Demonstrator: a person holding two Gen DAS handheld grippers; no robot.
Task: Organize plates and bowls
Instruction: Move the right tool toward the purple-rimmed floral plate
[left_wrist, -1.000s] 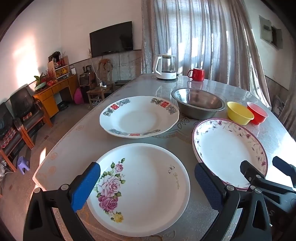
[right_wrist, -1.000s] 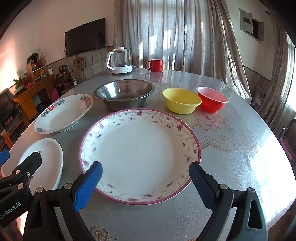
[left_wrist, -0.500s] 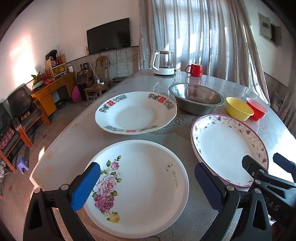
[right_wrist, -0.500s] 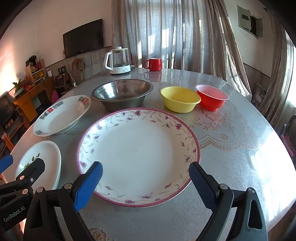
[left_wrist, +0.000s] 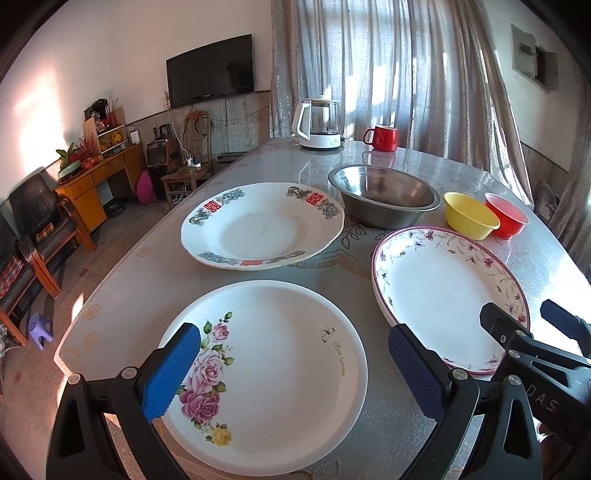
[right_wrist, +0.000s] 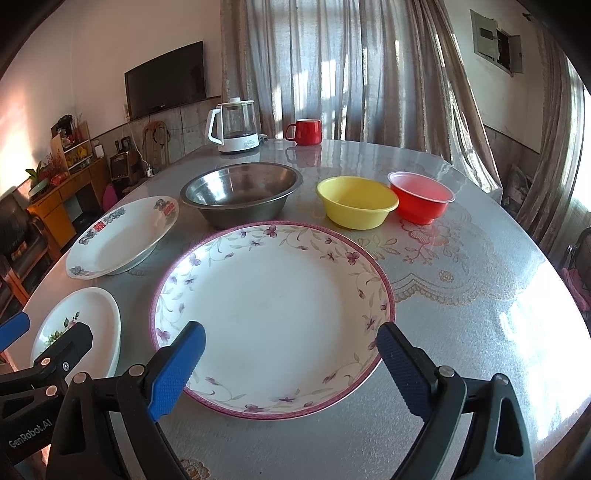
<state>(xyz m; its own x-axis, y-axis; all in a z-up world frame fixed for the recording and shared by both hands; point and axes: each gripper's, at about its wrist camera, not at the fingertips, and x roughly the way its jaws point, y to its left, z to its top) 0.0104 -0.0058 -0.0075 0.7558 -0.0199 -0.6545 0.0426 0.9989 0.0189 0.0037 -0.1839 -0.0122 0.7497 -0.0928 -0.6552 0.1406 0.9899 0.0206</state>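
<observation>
We hold both grippers wide apart and empty. The left gripper (left_wrist: 291, 365) frames the rose plate (left_wrist: 266, 373) at lower centre of its view; the right gripper (right_wrist: 288, 365) frames the purple-rimmed plate (right_wrist: 273, 314), lower centre. Each plate lies just ahead of its nearer gripper.

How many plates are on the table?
3. The rose plate lies nearest the left hand-held gripper, the purple-flowered plate before the right hand-held gripper, and the red-lettered plate behind them. None seems hidden.
</observation>
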